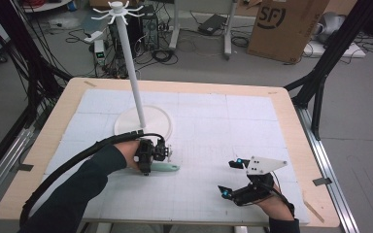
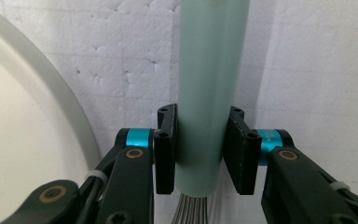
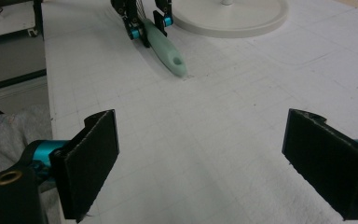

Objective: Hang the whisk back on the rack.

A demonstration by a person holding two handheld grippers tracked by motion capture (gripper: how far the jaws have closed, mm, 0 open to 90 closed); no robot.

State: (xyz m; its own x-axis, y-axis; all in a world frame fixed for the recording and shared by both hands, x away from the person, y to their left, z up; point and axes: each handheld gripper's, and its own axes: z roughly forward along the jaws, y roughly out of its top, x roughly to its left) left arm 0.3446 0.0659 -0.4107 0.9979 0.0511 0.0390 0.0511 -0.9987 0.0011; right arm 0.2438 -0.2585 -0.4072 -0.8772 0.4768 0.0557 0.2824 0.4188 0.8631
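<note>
White foam sheeting covers the wooden table (image 1: 291, 104), and a tall white plastic hook stand on a round base (image 1: 126, 124) is set toward its far left. Just in front of that base, a pale mint-green plastic whisk handle (image 2: 212, 93) is seen lying flat on the foam, with thin steel wires emerging from its near end in the left gripper view. The left gripper (image 1: 148, 156) is clenched on this handle, the two black pads being pressed against its opposite sides close to the wire end. The long axis of the handle is laid roughly across the table as seen from above, its free end with the hanging hole (image 3: 179, 61) being pointed toward the right gripper (image 1: 230, 178). That gripper is held well apart from the whisk, near the front right of the table, with its jaws spread wide and nothing between them. Since the grip is taken at one end, the handle would probably be tipped up about that end when lifted, and the hole end is judged the part to be brought to a hook.
</note>
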